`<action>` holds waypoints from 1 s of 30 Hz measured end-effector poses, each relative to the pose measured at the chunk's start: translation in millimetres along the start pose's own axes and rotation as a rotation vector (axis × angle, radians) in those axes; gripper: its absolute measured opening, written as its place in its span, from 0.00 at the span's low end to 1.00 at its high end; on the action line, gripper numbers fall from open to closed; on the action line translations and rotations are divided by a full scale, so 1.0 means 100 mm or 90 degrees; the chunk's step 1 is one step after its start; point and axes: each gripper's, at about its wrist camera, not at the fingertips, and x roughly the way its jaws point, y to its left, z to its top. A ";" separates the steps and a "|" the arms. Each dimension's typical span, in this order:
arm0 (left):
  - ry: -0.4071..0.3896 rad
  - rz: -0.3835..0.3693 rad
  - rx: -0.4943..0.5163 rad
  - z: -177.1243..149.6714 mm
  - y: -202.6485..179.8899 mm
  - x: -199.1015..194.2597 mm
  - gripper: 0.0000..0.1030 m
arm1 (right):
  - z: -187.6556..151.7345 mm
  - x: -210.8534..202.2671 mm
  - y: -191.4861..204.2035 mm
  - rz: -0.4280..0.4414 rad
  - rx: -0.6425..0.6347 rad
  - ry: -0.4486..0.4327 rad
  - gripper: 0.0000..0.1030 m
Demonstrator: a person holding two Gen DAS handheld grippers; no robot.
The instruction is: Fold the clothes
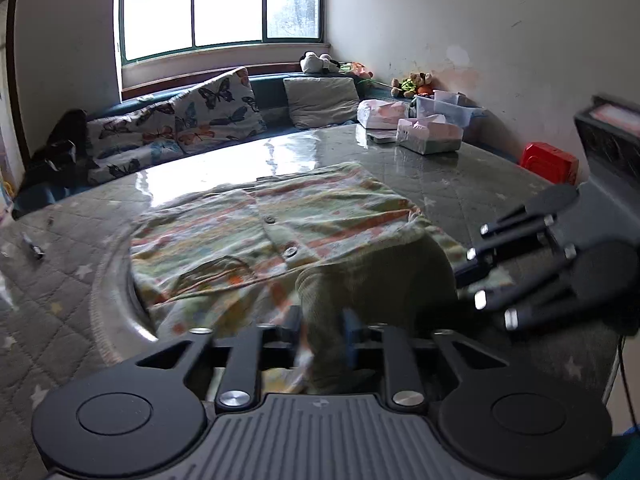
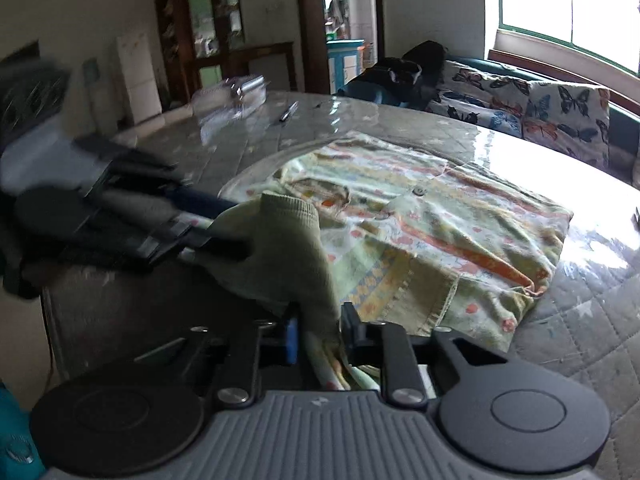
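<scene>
A light green patterned button shirt [image 1: 260, 236] lies spread on the round table [image 1: 460, 184]; it also shows in the right wrist view [image 2: 440, 216]. Its near edge with an olive ribbed collar or cuff [image 1: 376, 280] is lifted off the table. My left gripper [image 1: 322, 336] is shut on that lifted fabric. My right gripper [image 2: 318, 340] is shut on the same raised edge [image 2: 280, 248], close beside the left one. The right gripper shows blurred at the right in the left wrist view [image 1: 464, 268]; the left gripper shows blurred at the left in the right wrist view [image 2: 216, 232].
Plastic boxes [image 1: 432, 136] and a red box [image 1: 550, 160] sit at the table's far right. A bench with butterfly cushions [image 1: 180, 128] runs behind the table under the window. A clear container [image 2: 232, 100] and a pen [image 2: 288, 111] lie on the far side.
</scene>
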 end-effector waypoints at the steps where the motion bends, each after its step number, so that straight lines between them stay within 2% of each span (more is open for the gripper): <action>1: -0.003 0.007 0.009 -0.04 -0.01 -0.05 0.46 | 0.00 -0.02 -0.01 -0.001 0.005 -0.003 0.15; 5: -0.003 0.023 0.061 -0.18 -0.07 -0.19 0.49 | 0.02 -0.08 -0.05 -0.004 0.027 -0.016 0.12; 11: 0.017 0.069 0.151 -0.32 -0.13 -0.06 0.49 | 0.04 -0.17 -0.12 -0.010 0.059 -0.035 0.11; 13: 0.014 0.070 0.156 -0.32 -0.12 -0.03 0.38 | 0.04 -0.20 -0.14 -0.011 0.069 -0.041 0.10; 14: 0.013 0.069 0.157 -0.32 -0.11 -0.02 0.25 | 0.05 -0.21 -0.15 -0.012 0.075 -0.045 0.10; 15: 0.012 0.065 0.153 -0.31 -0.11 -0.02 0.16 | 0.05 -0.23 -0.16 -0.013 0.079 -0.047 0.10; 18: 0.008 0.048 0.131 -0.27 -0.10 -0.07 0.08 | 0.00 -0.32 -0.15 -0.012 0.090 -0.055 0.10; 23: -0.002 0.009 0.117 -0.21 -0.23 -0.32 0.06 | -0.09 -0.62 -0.09 -0.006 0.090 -0.065 0.10; 30: 0.005 -0.065 0.098 -0.29 -0.53 -0.92 0.06 | -0.24 -1.22 0.17 0.017 0.056 -0.067 0.09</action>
